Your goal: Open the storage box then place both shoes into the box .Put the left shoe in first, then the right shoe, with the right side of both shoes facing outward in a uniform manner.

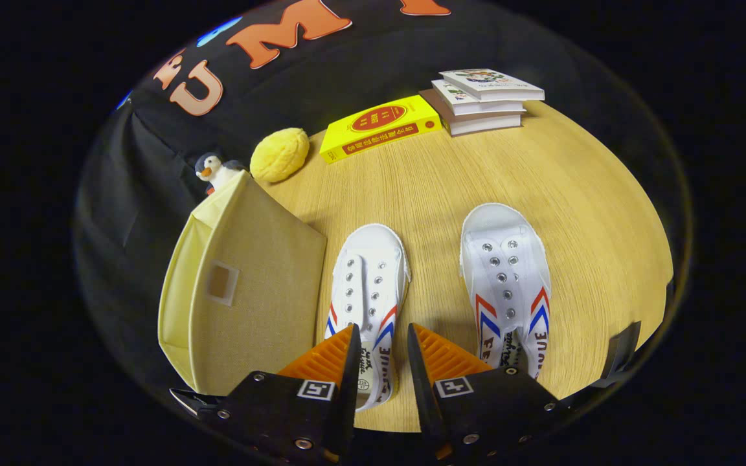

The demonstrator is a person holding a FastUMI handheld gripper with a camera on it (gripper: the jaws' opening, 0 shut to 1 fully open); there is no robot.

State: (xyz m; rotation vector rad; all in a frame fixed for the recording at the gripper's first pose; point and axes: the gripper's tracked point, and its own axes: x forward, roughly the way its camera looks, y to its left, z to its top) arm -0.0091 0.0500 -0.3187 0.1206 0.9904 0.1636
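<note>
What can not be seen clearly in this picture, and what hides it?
- Heel end of the left shoe, gripper view: covered by the tongs, which stand open over it.
- Heel of the right shoe: covered by one finger.
- Inside of the storage box: its lid is closed.
- Penguin toy: its lower body is behind the box.
- Book titles: too small.

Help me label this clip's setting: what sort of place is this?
Probably a staged recording booth, not a lived-in room: a black cloth wall backs a round wooden table holding shoes, books and a storage box. The hand-held gripper hangs open over the left shoe.
</note>
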